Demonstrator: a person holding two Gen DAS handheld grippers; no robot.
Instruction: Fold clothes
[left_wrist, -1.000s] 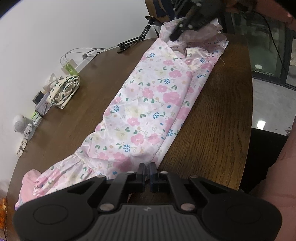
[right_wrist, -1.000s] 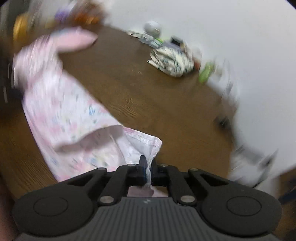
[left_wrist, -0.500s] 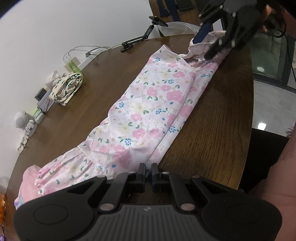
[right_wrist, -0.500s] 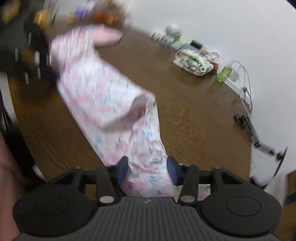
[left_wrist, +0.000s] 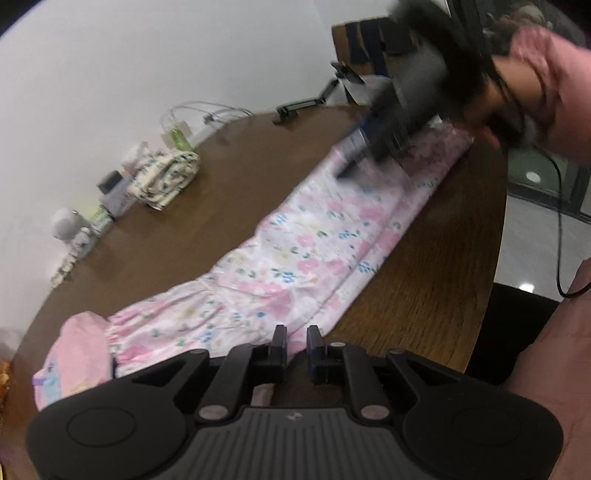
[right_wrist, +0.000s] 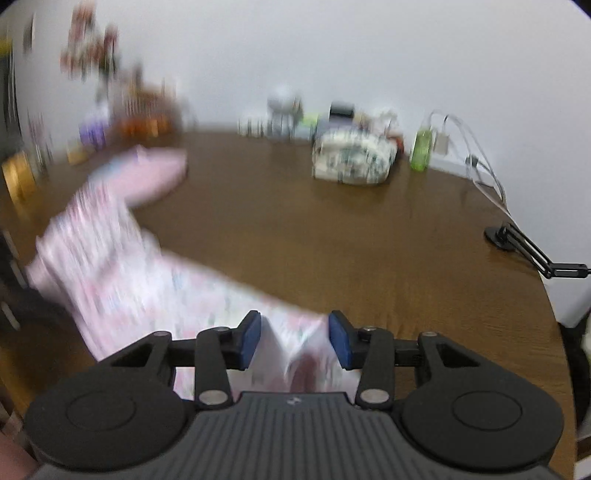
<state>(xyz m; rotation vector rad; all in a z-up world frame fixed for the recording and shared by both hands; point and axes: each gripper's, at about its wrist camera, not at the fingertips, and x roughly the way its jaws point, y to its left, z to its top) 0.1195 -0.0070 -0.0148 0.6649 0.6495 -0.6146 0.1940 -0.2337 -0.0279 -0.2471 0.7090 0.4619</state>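
A long floral garment (left_wrist: 310, 254), pale pink with pink and blue flowers, lies stretched in a narrow band across a round wooden table (left_wrist: 436, 280). One end reaches the table's near edge, and the other end runs toward the far side.

The left gripper (left_wrist: 296, 341) sits low at the near end of the garment. Its fingers stand a narrow gap apart with the cloth's edge just in front of them, and they do not appear to pinch anything, though the view there is soft.

The right gripper (right_wrist: 294, 334) has its blue-padded fingers spread wide, with a fold of the floral cloth lying loose between them. In the left wrist view this gripper shows as a dark blur over the far end of the garment, held by a person in a pink sleeve (left_wrist: 554, 85).

A plain pink piece of cloth (left_wrist: 81, 354) lies at the garment's ruffled end. A folded cream patterned cloth (right_wrist: 352, 160) rests near the wall, well apart, beside a small green bottle (right_wrist: 421, 149) and white cables (right_wrist: 476, 155).
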